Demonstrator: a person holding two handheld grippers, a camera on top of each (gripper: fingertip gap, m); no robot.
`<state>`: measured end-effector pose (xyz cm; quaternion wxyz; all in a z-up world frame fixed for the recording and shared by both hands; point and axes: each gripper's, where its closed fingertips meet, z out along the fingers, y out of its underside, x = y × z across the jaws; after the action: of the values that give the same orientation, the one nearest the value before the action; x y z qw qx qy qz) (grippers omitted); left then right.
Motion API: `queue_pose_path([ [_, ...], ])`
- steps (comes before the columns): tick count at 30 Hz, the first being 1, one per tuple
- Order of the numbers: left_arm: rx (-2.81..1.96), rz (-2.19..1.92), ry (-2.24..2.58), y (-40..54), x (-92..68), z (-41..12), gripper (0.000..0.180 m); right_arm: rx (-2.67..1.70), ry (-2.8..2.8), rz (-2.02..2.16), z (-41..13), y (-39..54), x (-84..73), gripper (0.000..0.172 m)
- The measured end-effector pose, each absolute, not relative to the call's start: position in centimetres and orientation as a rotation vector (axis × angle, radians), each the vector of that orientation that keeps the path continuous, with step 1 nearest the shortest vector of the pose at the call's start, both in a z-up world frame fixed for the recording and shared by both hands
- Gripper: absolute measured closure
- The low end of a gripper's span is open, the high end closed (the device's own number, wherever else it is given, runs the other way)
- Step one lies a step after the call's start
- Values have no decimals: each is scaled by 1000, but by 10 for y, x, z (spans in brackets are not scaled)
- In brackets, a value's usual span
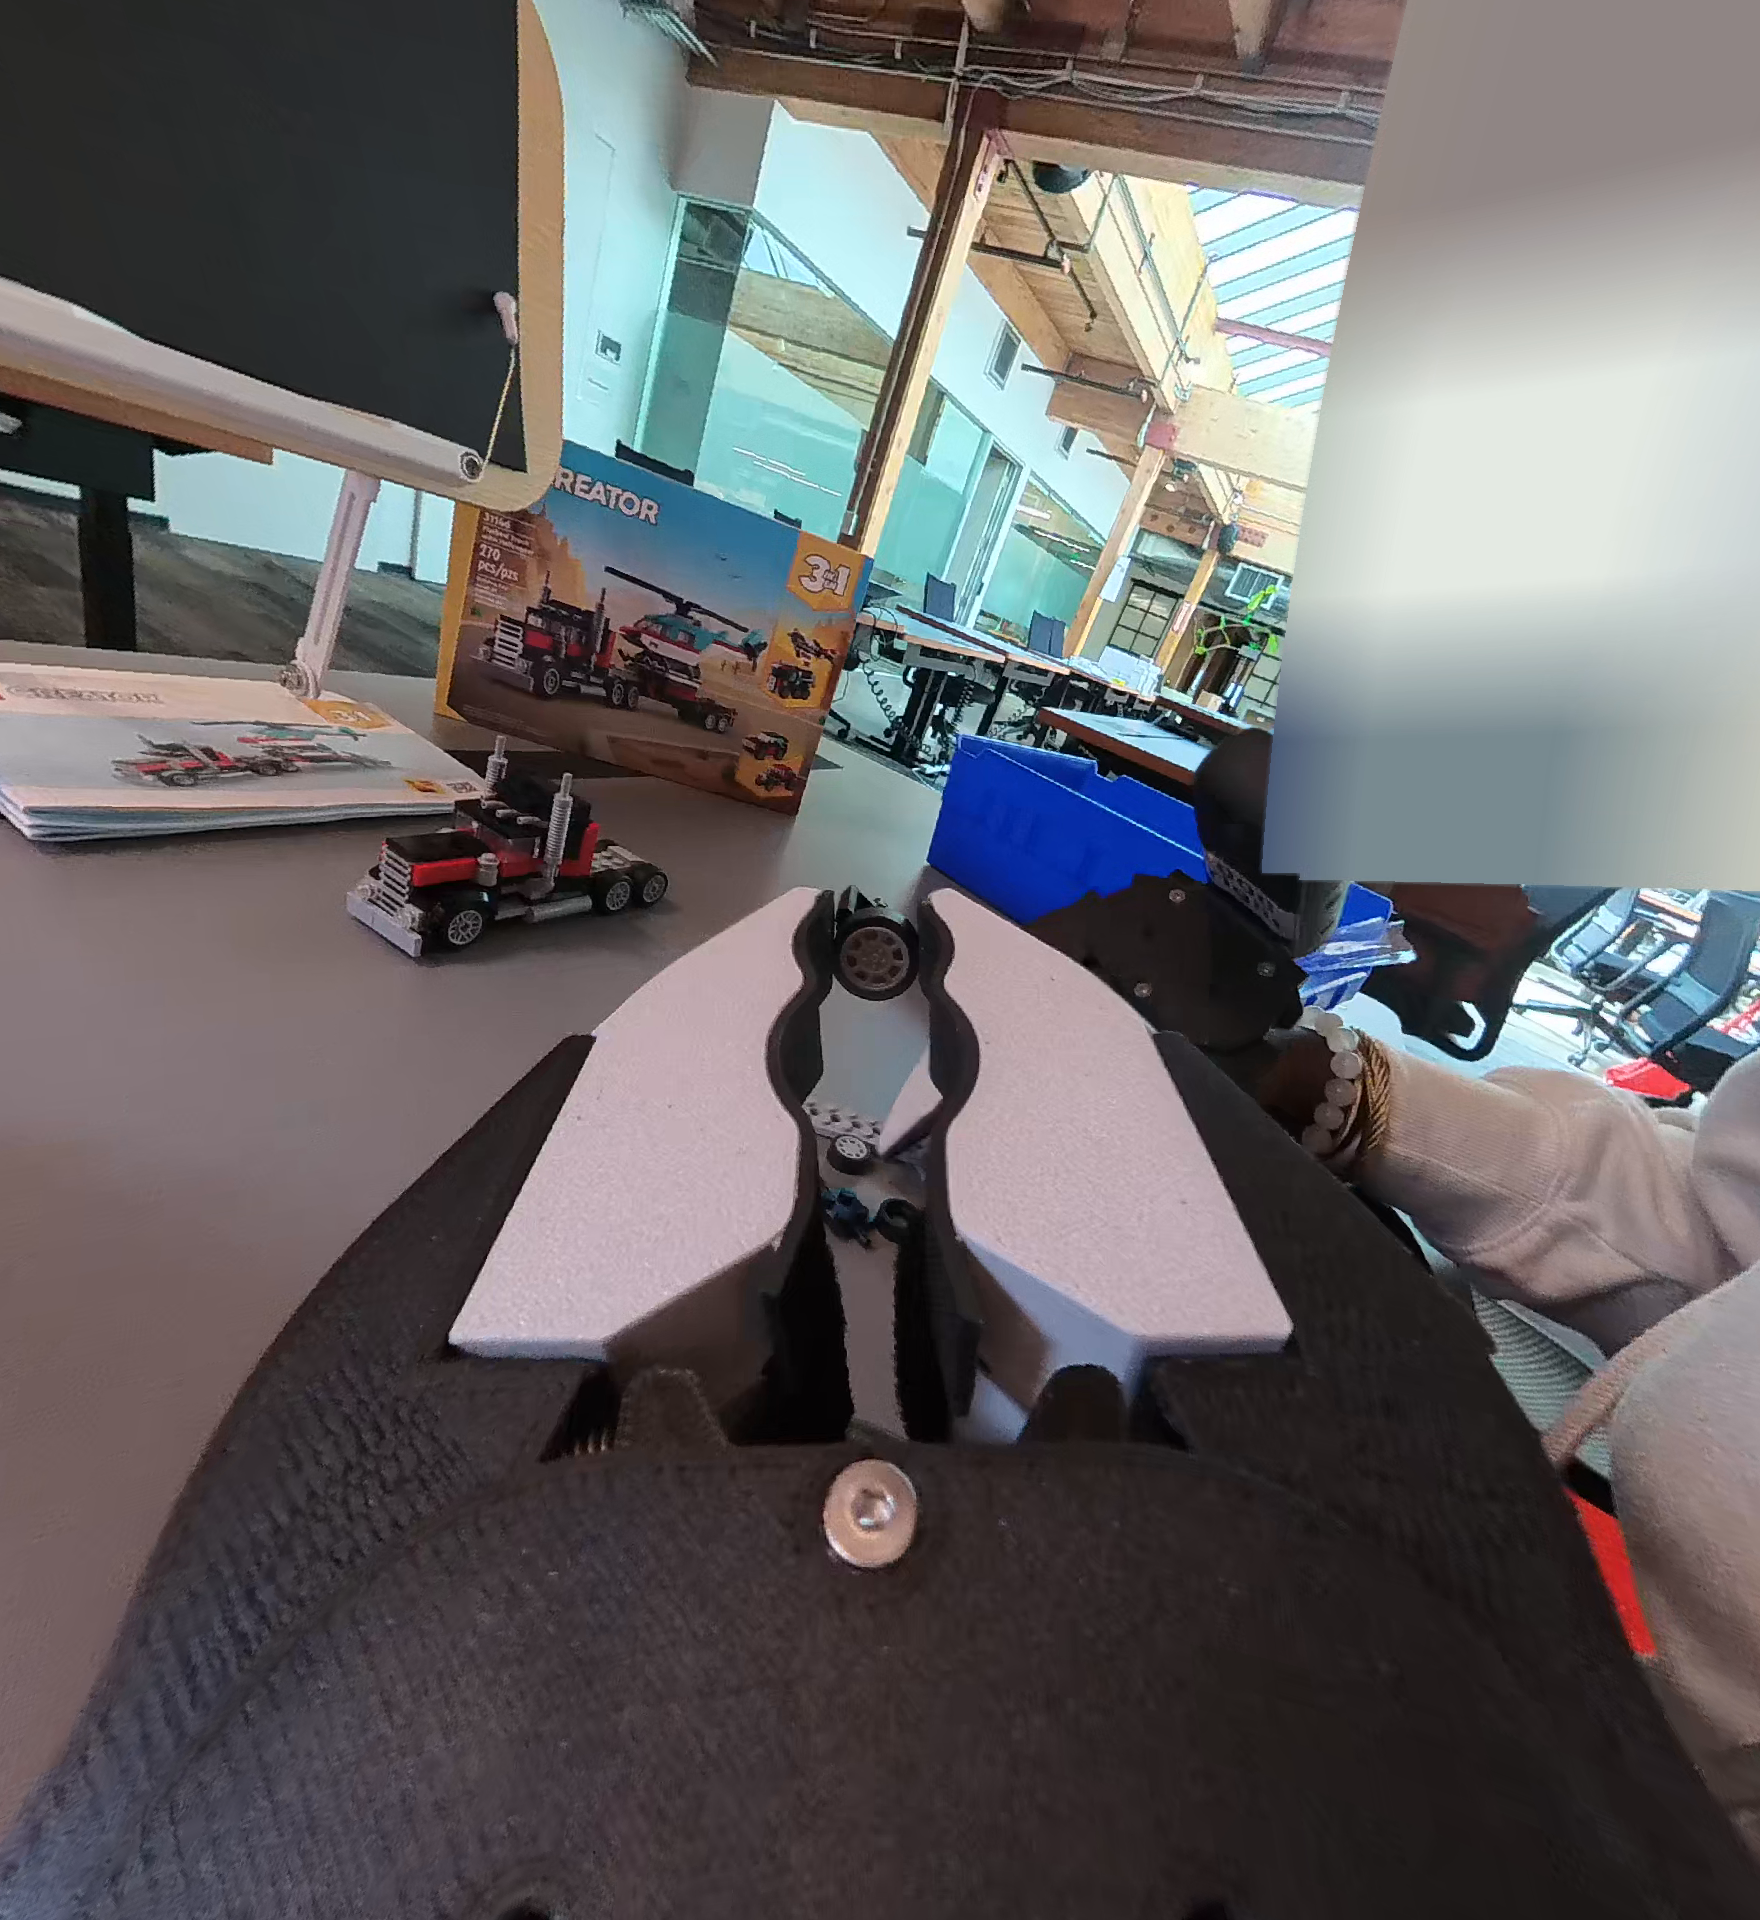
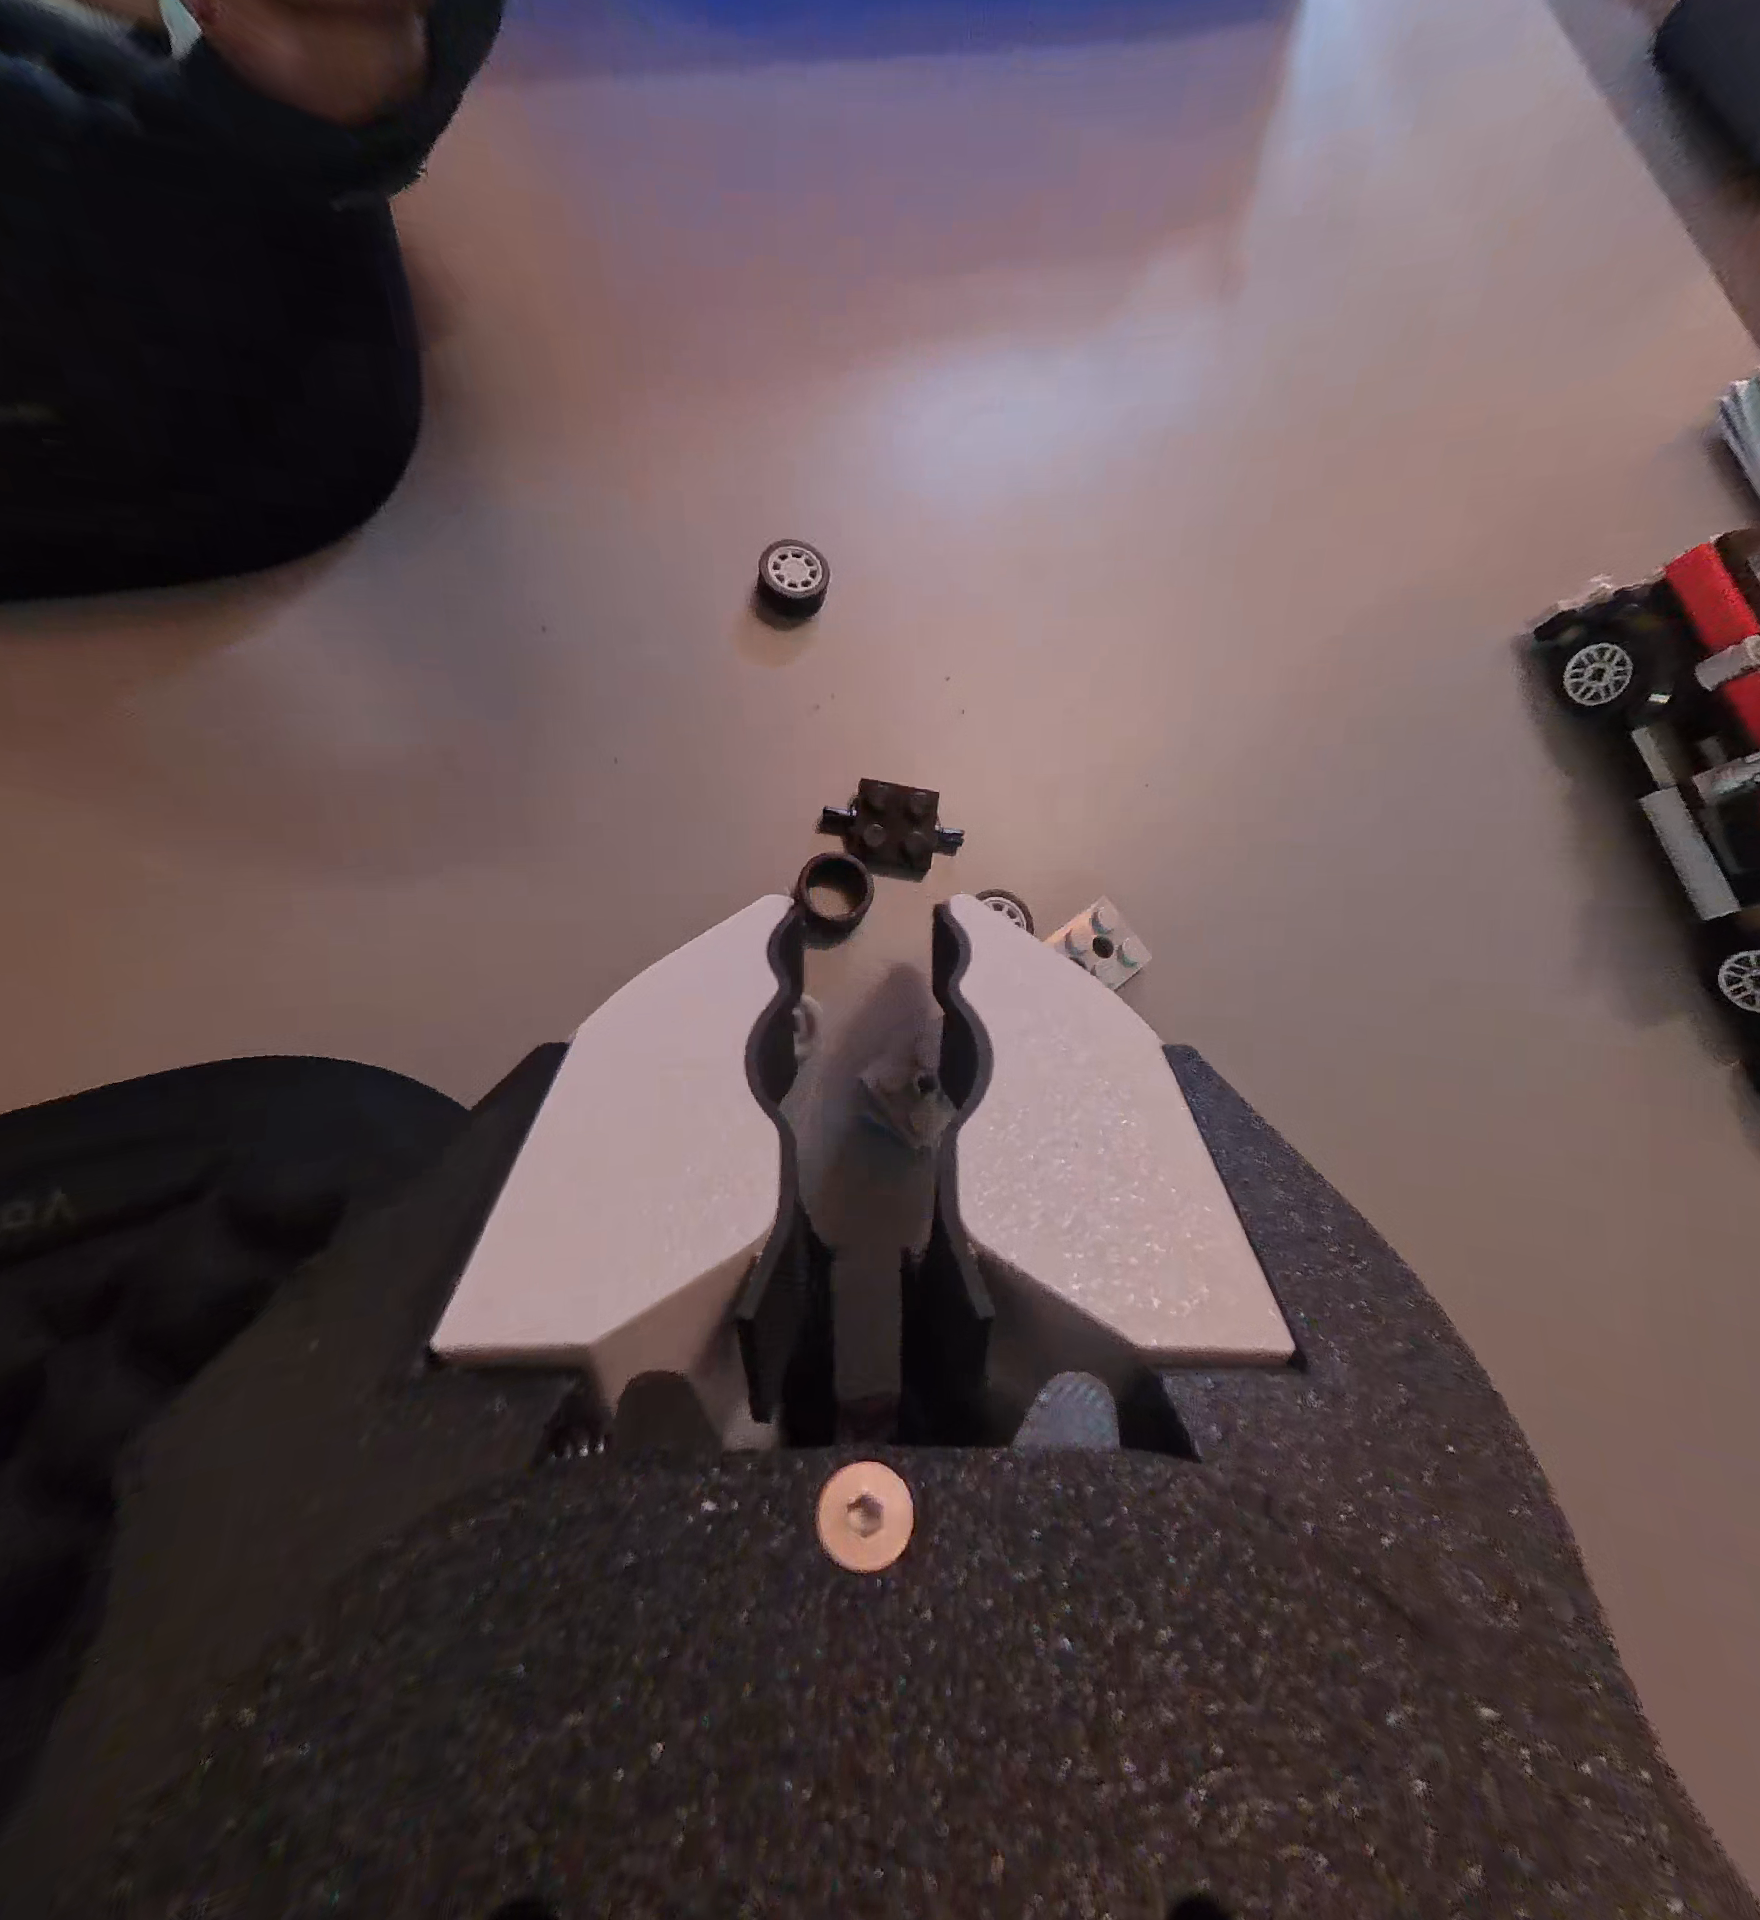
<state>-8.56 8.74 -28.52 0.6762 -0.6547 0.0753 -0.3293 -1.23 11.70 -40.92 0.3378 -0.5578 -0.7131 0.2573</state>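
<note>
Your left gripper (image 1: 876, 940) clamps a wheel (image 1: 874, 948) at frame centre. Your right gripper (image 2: 863, 914) gapes, bare, over the desk (image 2: 1063, 416), a black tyre ring (image 2: 834, 888) at its left fingertip. A blue bin (image 1: 1052, 831) sits centre right, contents hidden; a printed toy box (image 1: 647, 634) stands behind the truck (image 1: 502, 862).

Wheels (image 2: 791, 569) three; truck (image 1: 502, 868) one; plates (image 2: 895, 828) two.

A small black wheel with a grey hub (image 1: 874, 948) sits upright, clamped at the left hand-held gripper (image 1: 876, 940) tips; a loose black tyre ring (image 2: 834, 858) lies flat on the surface.
</note>
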Motion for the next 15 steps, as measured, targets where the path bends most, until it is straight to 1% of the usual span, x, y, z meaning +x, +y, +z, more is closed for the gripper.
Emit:
queue_pose_path([
  [5,-1473,-883,121,88,-84,-288,165,-1382,-1779,732,-389,116,-21,140],
  [8,-1481,-958,122,87,-79,-289,165,-1245,-1660,806,-355,111,-32,144],
  [10,-1441,-1037,160,82,-72,-284,165,-1174,-1508,1040,-321,98,-39,149],
  [12,-1357,-1098,226,72,-63,-273,165,-1224,-1301,1426,-289,91,-42,153],
  [14,-1293,-1027,314,65,-58,-265,165,-1292,-1142,1755,-273,87,-44,150],
  [15,-1279,-970,360,63,-55,-264,165,-1312,-1093,1845,-271,85,-44,149],
])
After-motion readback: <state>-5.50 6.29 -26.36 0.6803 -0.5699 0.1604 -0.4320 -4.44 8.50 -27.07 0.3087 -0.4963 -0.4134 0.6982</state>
